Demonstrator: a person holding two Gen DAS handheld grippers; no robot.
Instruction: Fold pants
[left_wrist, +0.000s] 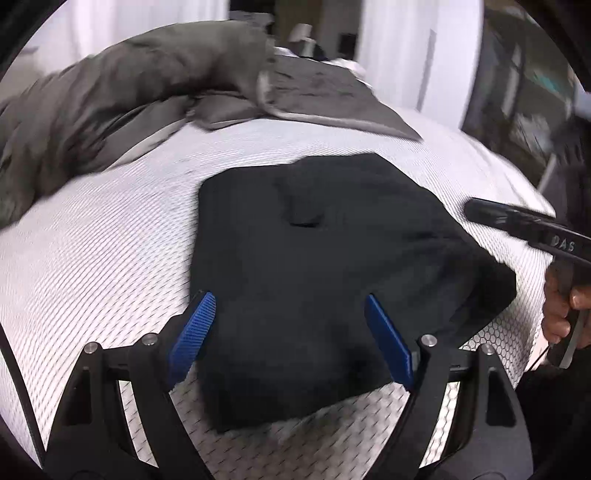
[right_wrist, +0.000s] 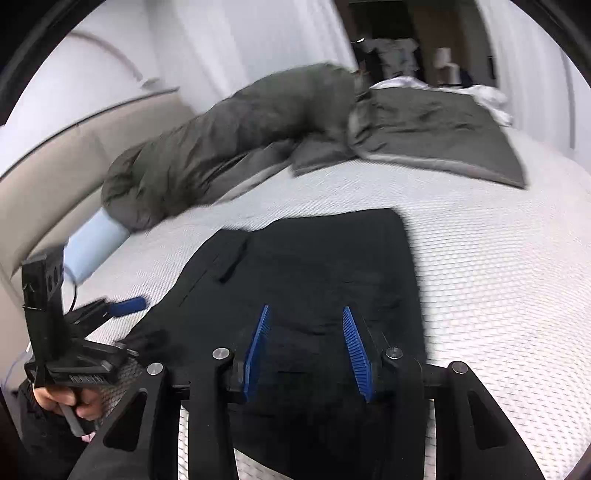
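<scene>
We see the black pants (left_wrist: 332, 280) lying on the white mattress (left_wrist: 110, 240) of the bed, already gathered into a compact, roughly rectangular bundle with a small pocket flap showing on its upper face. Our left hand-held gripper (left_wrist: 291, 332) hangs just above the near edge of that bundle, its blue pads standing wide apart with dark cloth showing between them but neither pad pressing on it, so it carries nothing. Our right hand-held gripper (right_wrist: 306, 350) hangs over the same bundle from the opposite side, its jaws at a middling gap, also clear of the fabric as far as we can tell. In the right wrist view the bundle's long axis runs away from us, from the fingertips toward the far straight edge, with the left tool (right_wrist: 74, 343) off to the side beside the cloth's slanted edge. The pants lie directly ahead of and below both tools, neither clearly nearer. We judge the fold to be nearly finished; any further move would turn on that long axis, either halving the bundle across it or smoothing along it. The grey duvet (right_wrist: 229, 147) and grey pillow (right_wrist: 436, 133) lie well apart at the far side of the bed.
</scene>
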